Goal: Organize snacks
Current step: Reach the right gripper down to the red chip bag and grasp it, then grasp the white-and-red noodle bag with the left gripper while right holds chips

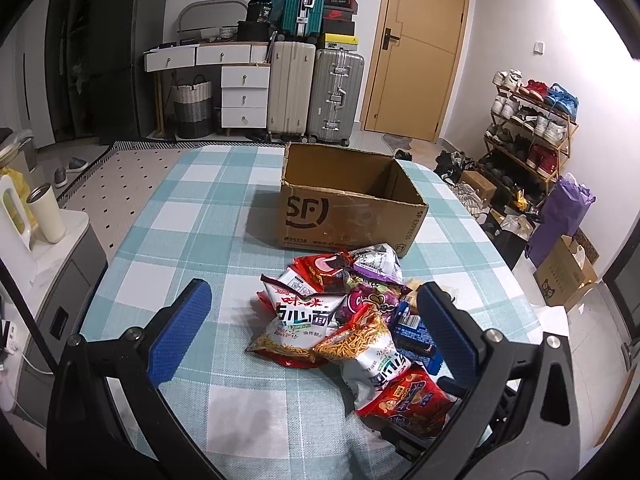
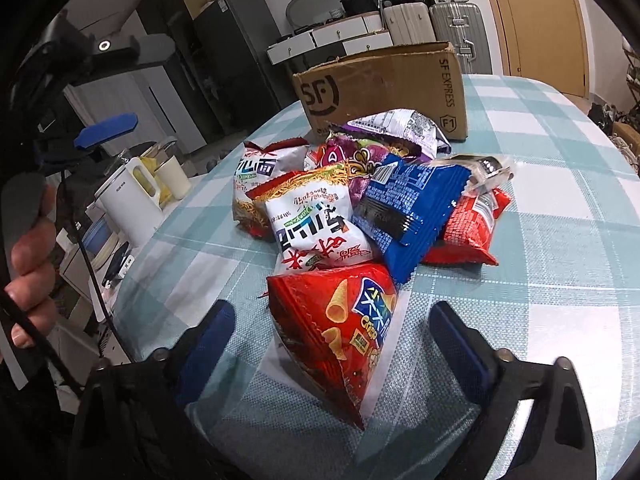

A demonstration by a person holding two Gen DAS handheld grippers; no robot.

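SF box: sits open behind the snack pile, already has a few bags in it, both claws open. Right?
Not quite. The SF box is open and behind the snack pile, but the left wrist view looks into it and shows only bare cardboard; no bags are visible inside, though its near floor is hidden. Left claw and right claw are both open.

White walls. Wooden door [image 1: 416,48] at back, shut. Suitcases [image 1: 316,92] stacked beside white drawers [image 1: 244,98]. Shoe rack [image 1: 532,128] full of shoes along right wall. Dark tall fridge [image 1: 116,60] at left. Surface has blue-and-white check cloth [image 1: 180,216].
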